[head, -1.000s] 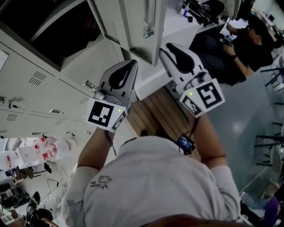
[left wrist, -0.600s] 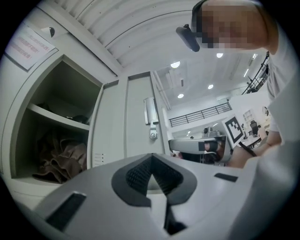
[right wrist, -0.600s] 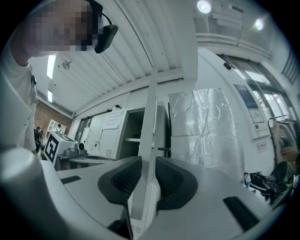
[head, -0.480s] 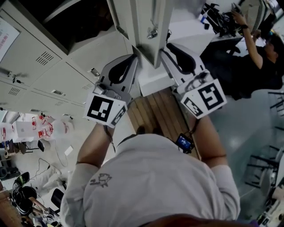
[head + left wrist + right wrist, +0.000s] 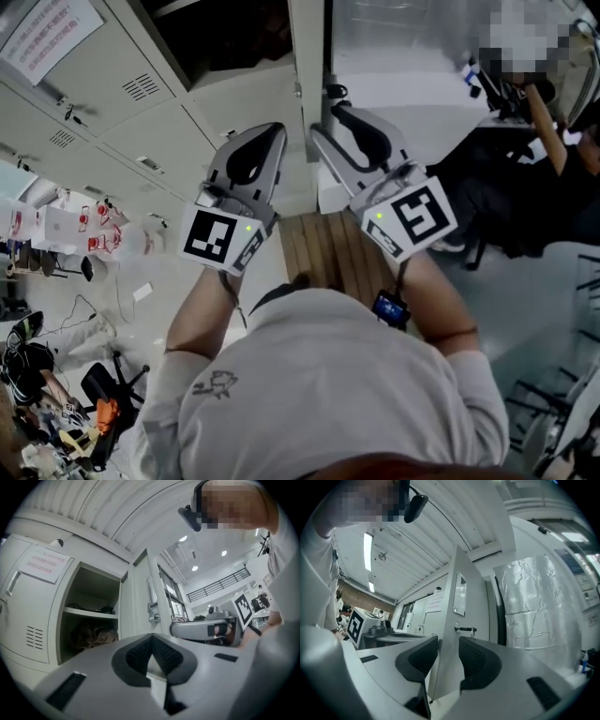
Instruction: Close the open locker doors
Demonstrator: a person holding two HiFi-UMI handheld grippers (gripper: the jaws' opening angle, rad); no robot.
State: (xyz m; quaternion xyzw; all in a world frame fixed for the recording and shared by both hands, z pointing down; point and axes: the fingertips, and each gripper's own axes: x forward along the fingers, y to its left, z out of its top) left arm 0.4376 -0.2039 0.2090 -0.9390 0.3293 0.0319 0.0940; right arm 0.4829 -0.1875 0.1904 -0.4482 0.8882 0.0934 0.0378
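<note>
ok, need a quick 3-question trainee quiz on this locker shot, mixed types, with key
1. True or false: the locker door has its edge between the jaws of the right hand-held gripper.
2. The jaws of the left hand-held gripper are: A) shut, empty B) on the door latch C) wide apart.
3. Fill in: inside the open locker a ____ carries some items.
Key: 1 true, and those jaws are opening. 2 A. 3 shelf.

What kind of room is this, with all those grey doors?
Probably a locker area in a workshop or lab. There are rows of grey metal lockers, one locker door stands open, and a person is seated nearby.
</note>
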